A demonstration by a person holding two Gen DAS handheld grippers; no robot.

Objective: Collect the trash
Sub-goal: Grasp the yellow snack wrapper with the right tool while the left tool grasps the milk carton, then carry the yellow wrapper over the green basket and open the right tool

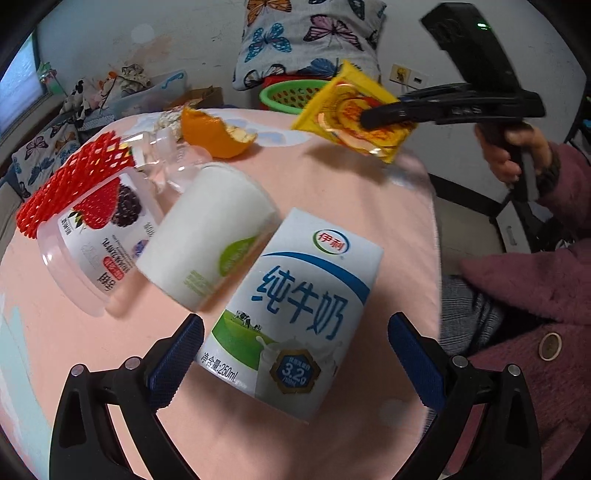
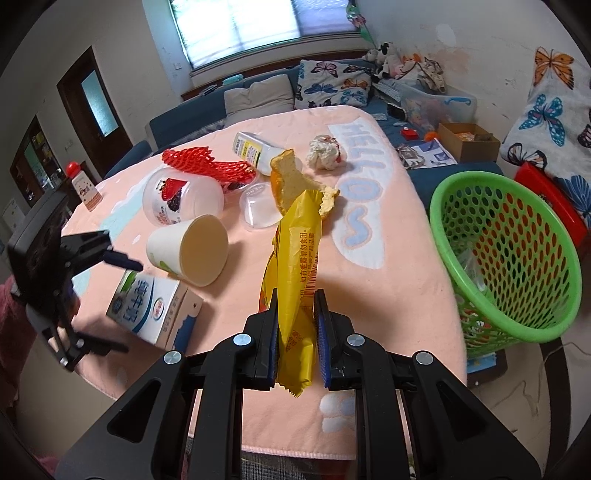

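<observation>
Fingers (image 2: 272, 325) of the right gripper (image 2: 295, 306) pinch a yellow wrapper (image 2: 291, 273) tight. Left gripper (image 1: 295, 354) gapes wide around the milk carton (image 1: 295, 314), pads clear of it.

Butterfly cushion (image 2: 334, 83) on blue sofa (image 2: 177, 122); window (image 2: 240, 22) behind.
</observation>
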